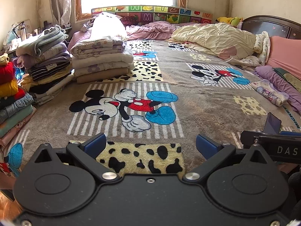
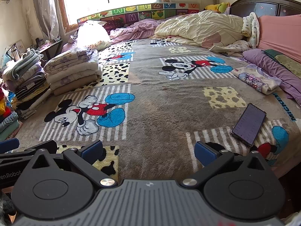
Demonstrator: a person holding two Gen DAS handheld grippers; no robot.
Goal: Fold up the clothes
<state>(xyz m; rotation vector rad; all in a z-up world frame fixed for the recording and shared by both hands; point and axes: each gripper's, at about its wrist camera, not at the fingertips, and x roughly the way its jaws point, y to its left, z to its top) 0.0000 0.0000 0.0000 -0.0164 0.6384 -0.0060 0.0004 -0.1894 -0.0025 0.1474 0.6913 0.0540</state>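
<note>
My left gripper (image 1: 150, 144) hangs open over the near edge of the grey cartoon-mouse blanket (image 1: 188, 98), nothing between its blue pads. My right gripper (image 2: 148, 148) is open too, just to the right of the left one and above the same blanket (image 2: 160, 103). Folded clothes stand in stacks at the left: a beige and floral stack (image 1: 101, 60) (image 2: 73, 69), a mixed stack with grey on top (image 1: 45, 56) (image 2: 26, 75), and a nearer pile with red and denim (image 1: 11, 94). A small white printed garment (image 1: 269, 92) (image 2: 257, 79) lies folded at the right.
A phone (image 2: 248, 124) (image 1: 271, 123) lies screen up on the blanket near my right gripper. A cream quilt (image 1: 216, 37) and pink bedding (image 1: 150, 30) are heaped at the far side. Purple cloth (image 2: 272, 67) lies along the right, by the dark headboard (image 2: 263, 5).
</note>
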